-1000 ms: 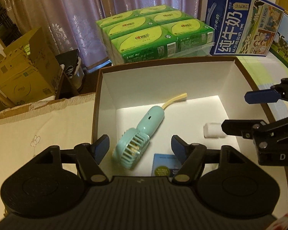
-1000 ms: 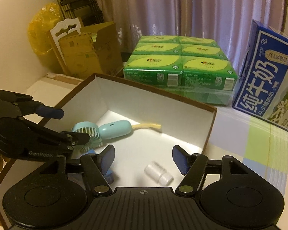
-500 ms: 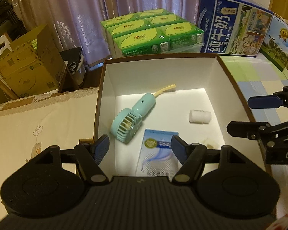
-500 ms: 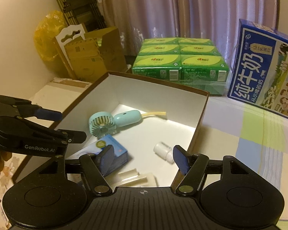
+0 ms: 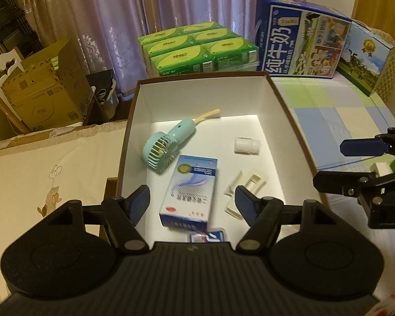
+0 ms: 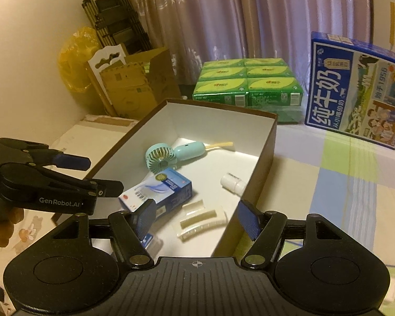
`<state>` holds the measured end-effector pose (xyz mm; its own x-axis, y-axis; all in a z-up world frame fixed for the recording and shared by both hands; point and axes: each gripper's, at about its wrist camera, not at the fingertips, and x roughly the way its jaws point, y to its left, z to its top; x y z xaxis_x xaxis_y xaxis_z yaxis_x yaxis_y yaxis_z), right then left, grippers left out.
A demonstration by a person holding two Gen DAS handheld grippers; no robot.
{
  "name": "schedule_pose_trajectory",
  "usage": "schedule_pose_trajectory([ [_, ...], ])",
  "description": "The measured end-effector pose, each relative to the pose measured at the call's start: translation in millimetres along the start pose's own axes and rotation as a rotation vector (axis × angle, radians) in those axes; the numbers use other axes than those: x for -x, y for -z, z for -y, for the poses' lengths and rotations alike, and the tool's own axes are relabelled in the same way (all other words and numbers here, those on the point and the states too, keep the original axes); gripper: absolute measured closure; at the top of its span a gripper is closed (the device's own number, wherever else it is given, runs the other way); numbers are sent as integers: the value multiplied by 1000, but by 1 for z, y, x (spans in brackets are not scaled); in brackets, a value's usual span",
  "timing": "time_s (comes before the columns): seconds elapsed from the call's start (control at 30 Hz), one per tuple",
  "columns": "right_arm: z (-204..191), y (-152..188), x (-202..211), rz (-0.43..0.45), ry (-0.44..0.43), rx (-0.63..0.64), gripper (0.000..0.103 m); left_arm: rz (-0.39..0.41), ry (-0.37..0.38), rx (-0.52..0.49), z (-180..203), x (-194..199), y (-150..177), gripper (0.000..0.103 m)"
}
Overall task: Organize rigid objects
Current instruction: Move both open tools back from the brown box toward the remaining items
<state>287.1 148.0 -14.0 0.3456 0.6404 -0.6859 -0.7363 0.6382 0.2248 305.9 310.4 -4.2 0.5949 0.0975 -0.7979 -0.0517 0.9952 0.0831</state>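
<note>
One open box [image 5: 289, 115], brown outside and white inside, sits on a patchwork cloth [image 5: 337, 110]. Inside it: a mint handheld fan [image 5: 168, 142] lying toward the far left, a blue-and-white carton [image 5: 192, 189] flat in the middle, a small white bottle [image 5: 246, 145] on its side near the right wall, pale plastic clips [image 5: 246, 184] at the near right, and a small blue packet [image 5: 208, 236] at the near edge, partly hidden by the gripper body.

Left gripper [image 5: 192, 201] hangs above the box's near end, fingers spread, nothing between them. Right gripper [image 6: 196, 214] hangs over the near right corner, fingers likewise spread and empty; the box wall runs between its tips.

Behind the box: green tissue packs [image 6: 246, 84], a blue milk case [image 6: 355, 92], a cardboard box [image 6: 134, 84], purple curtains [image 5: 171, 0].
</note>
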Motion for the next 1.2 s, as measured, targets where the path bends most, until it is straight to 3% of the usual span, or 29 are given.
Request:
schedule_pose_trajectory([
  [0.53,35,58,78,11,-54,-58,37,-7,68,5,79,49,52,35],
  [1.2,121,122,157,-55,2,-152,37,-77,165,-53,196,48,73,35],
])
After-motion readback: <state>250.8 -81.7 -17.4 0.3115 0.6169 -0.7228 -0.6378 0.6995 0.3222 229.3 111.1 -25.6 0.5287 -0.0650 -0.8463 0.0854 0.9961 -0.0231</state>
